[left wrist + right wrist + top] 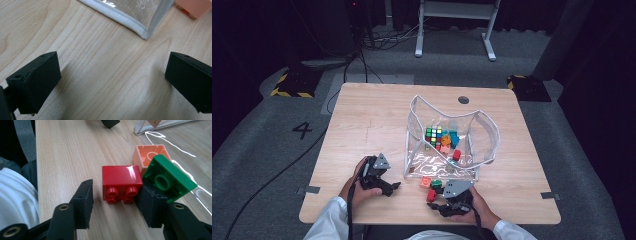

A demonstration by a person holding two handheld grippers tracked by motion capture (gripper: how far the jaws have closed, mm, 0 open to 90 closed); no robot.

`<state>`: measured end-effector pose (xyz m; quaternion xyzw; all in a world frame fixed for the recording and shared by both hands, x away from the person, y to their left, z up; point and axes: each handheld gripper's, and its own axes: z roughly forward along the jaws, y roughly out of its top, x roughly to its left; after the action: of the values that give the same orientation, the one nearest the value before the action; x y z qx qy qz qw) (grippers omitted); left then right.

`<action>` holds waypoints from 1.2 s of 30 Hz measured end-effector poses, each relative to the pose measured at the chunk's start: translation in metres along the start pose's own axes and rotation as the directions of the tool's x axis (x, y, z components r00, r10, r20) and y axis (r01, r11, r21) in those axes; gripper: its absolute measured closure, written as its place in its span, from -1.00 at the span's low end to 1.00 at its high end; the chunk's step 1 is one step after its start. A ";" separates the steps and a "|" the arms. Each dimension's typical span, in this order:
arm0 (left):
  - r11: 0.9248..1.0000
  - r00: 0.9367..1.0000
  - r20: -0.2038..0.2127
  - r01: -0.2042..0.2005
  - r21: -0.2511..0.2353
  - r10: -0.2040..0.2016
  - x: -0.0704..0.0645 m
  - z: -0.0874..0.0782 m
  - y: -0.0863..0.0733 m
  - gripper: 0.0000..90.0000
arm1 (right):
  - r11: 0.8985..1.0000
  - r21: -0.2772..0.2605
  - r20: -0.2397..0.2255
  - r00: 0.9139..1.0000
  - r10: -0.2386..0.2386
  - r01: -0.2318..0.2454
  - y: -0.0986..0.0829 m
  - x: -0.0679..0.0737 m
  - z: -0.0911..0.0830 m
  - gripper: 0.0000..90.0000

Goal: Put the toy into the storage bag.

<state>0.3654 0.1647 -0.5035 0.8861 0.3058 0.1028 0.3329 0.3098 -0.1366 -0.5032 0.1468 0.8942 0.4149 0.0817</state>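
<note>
Black jaws of the right gripper stand apart on either side of a red brick, which lies on its side on the wooden worktop with its studs facing the camera. One jaw touches or nearly touches the brick's edge, while a clear gap remains at the other, so the brick is bracketed but not clamped. A green brick leans tilted against that nearer jaw and over the corner of an orange brick, which lies with its hollow underside showing, just behind the red one. In the high view the right gripper sits at the near edge of the worktop, with the red brick, the green brick and the orange brick clustered just beside the front of a clear plastic bag.

The left gripper is wide open and holds nothing; its jaws rest low over bare wood, with the bag's white-trimmed corner just ahead and an orange brick's edge past it. From above, the left gripper lies left of the bag, near the front edge.

Inside the bag sit a colour puzzle cube, several bright bricks and another red brick.
</note>
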 end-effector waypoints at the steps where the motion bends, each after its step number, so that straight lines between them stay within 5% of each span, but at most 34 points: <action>1: 1.000 1.000 0.000 0.000 0.000 0.000 0.000 0.000 0.000 -0.99 | 1.000 -0.009 0.001 1.000 -0.014 0.014 0.000 -0.002 0.000 0.24; 4: 1.000 1.000 0.000 0.000 0.001 0.000 0.000 0.000 0.000 -0.99 | 0.999 0.011 0.011 0.999 0.036 -0.037 -0.001 -0.002 -0.001 0.30; 11: 1.000 1.000 0.000 0.000 0.000 0.000 0.000 0.000 0.000 -0.99 | 1.000 0.010 0.011 1.000 0.020 -0.020 0.000 -0.002 -0.001 0.31; 13: 1.000 1.000 0.000 0.000 0.000 0.000 0.000 0.000 0.000 -0.99 | 0.999 -0.011 0.009 0.999 -0.030 0.031 0.000 -0.003 0.000 0.31; 18: 1.000 1.000 0.000 0.000 0.000 0.000 0.000 0.000 0.000 -0.99 | 0.999 -0.028 -0.004 1.000 -0.028 0.027 -0.002 -0.005 -0.004 0.31; 36: 1.000 1.000 -0.008 0.006 0.000 -0.006 -0.001 0.000 0.000 -0.99 | 1.000 -0.003 0.028 1.000 -0.001 0.001 -0.028 -0.018 -0.049 0.31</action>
<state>0.3646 0.1646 -0.5035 0.8847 0.3097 0.1052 0.3321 0.3086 -0.1950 -0.4934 0.1522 0.8925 0.4139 0.0948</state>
